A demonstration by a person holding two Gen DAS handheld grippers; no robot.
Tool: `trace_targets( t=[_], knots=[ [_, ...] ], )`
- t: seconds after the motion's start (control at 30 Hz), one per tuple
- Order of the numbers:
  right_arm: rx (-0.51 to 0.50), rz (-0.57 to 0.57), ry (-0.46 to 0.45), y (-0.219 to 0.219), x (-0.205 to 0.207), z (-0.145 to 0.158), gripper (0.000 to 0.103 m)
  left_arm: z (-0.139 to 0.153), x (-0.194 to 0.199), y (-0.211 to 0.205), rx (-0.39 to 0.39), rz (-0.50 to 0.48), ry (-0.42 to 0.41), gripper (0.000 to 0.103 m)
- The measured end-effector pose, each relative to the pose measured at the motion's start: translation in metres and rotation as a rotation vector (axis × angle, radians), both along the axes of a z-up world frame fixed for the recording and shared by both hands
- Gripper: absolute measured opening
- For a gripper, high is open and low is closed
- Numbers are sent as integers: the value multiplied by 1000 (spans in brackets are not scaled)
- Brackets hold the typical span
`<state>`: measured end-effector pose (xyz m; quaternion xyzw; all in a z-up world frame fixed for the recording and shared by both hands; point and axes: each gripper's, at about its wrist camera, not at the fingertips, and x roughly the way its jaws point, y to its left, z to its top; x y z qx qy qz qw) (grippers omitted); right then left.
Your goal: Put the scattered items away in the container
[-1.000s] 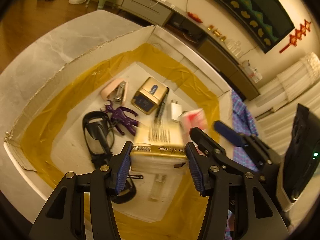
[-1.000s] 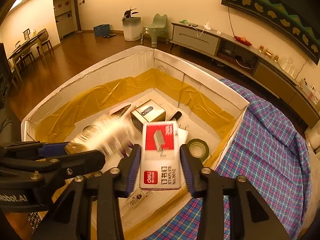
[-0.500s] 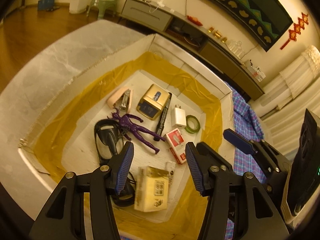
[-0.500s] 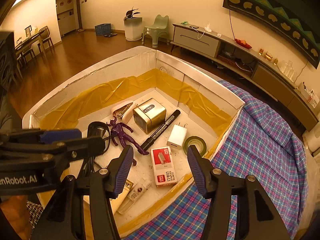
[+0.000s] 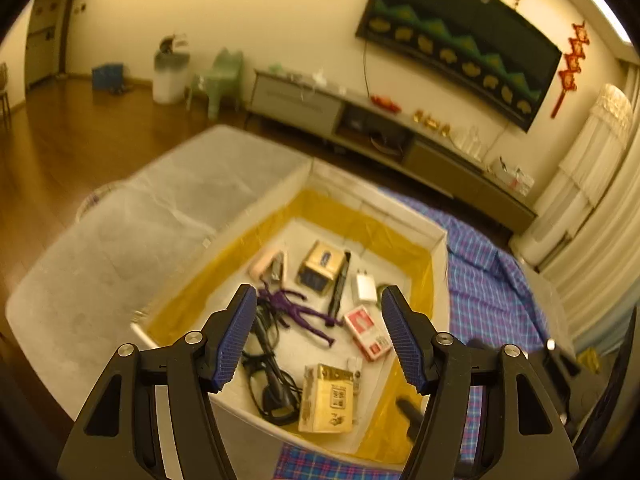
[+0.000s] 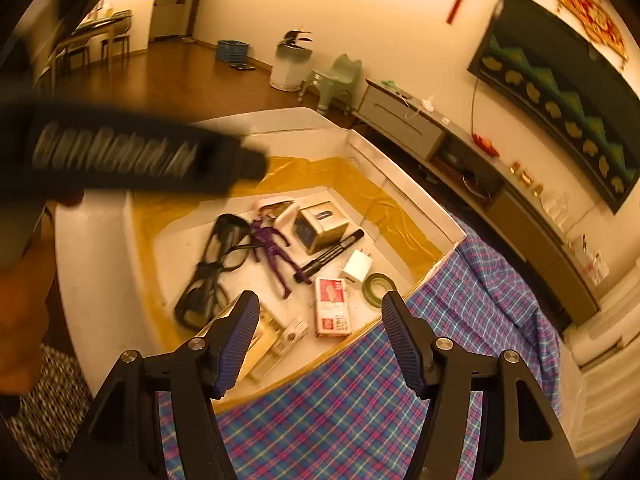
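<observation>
Both grippers – left (image 5: pixel 318 336), right (image 6: pixel 316 338) – wide open, empty; items, staples box (image 6: pixel 333 306) at 6 o'clock, fill the box (image 6: pixel 404 196) – probably done.

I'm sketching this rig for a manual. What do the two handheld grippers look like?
The left gripper and right gripper match: angular black fingers with triangular cut-outs, silver screws at the joints, and ribbed blue pads. The left gripper's black body, seen from the right wrist, carries blurred white lettering.

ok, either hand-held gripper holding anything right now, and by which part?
Nothing held. Left hand-held gripper and right hand-held gripper are both open and empty above the box.
</observation>
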<state>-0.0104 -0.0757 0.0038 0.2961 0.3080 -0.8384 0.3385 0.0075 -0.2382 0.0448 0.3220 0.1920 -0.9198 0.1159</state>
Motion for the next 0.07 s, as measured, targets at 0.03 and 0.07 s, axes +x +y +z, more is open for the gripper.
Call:
trace_targets(
  t=[0.03,0.07],
  knots=[
    [4,9,6,0,6,0,65,3,3,1,-17,3,3,68],
    [7,16,11,1,12,1,65,4,5,1,-29,5,4,68]
  ],
)
